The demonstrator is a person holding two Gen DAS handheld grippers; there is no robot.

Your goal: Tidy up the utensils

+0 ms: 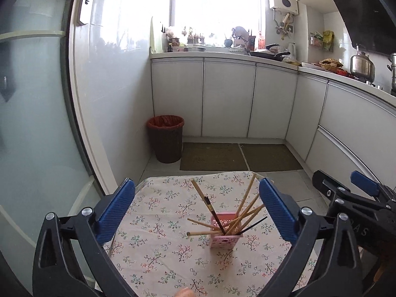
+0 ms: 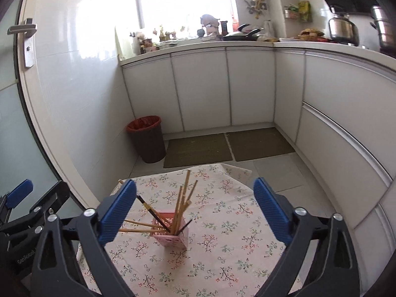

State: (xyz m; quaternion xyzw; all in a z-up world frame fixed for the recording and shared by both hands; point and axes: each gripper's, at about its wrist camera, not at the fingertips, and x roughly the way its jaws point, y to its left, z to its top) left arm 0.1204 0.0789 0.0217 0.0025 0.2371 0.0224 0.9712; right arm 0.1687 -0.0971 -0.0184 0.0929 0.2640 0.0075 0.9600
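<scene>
**Ana:** Left wrist view first: what does the left claw [image 1: 196, 206] have?

**Ben:** Nothing. Its blue ribbed pads stand spread wide, well above the counter [image 1: 153, 255] with its floral cloth. Between them, lower down, a small pink perforated plastic holder [image 1: 224, 237] stands upright on the cloth, right of the middle. Pale wooden chopsticks [image 1: 245, 204] and a couple of dark ones [image 1: 216, 219] fan out of it; some lean low to the left.

**Ana:** Anything else?

**Ben:** The right claw [image 1: 344, 183] shows at the right edge, off the counter's side. A brown woven bin with a red liner [image 1: 166, 138] stands on the floor by the white cabinets.

**Ana:** And the right wrist view?

**Ben:** The right claw [image 2: 194, 206] is equally wide apart and empty. The pink holder [image 2: 170, 232] sits on the cloth below the gap, nearer the left pad, touching neither. The left claw [image 2: 37, 193] shows at the left edge.
</scene>
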